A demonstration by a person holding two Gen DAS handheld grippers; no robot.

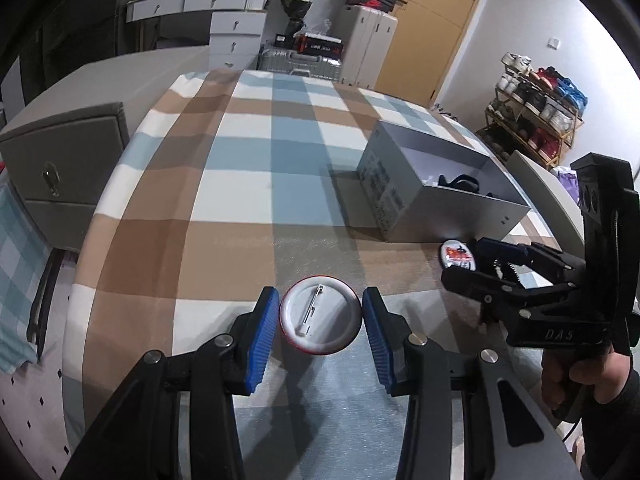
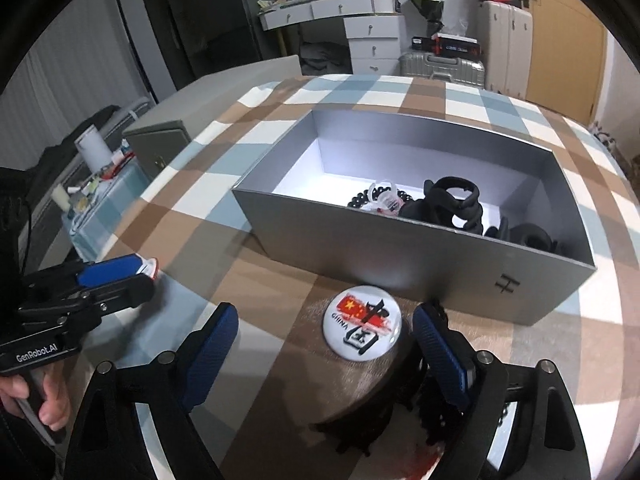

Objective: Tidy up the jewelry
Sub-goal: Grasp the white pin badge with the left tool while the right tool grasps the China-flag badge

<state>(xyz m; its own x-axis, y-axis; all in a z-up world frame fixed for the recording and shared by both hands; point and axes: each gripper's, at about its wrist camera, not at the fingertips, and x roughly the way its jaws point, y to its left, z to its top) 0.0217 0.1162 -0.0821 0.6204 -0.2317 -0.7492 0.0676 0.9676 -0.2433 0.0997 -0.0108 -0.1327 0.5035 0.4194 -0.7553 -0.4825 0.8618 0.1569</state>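
Left tool (image 1: pixel 321 318) is clamped on a face-down badge (image 1: pixel 320 315), lower centre. Right tool (image 2: pixel 325 344) is spread around a flag badge (image 2: pixel 362 328); the grey box (image 2: pixel 400 248) is just behind it.

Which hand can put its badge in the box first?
Left, probably. The left gripper already clamps the face-down pin badge; the right gripper's jaws only straddle the China badge beside the grey box.

Pretty clearly someone's home, a bedroom-ish room: shoe rack (image 1: pixel 536 120) loaded with sneakers, silver suitcase (image 1: pixel 300 65), white drawer unit (image 1: pixel 236 36), wooden door (image 1: pixel 436 28), checkered cloth (image 1: pixel 240 168) over the bench.
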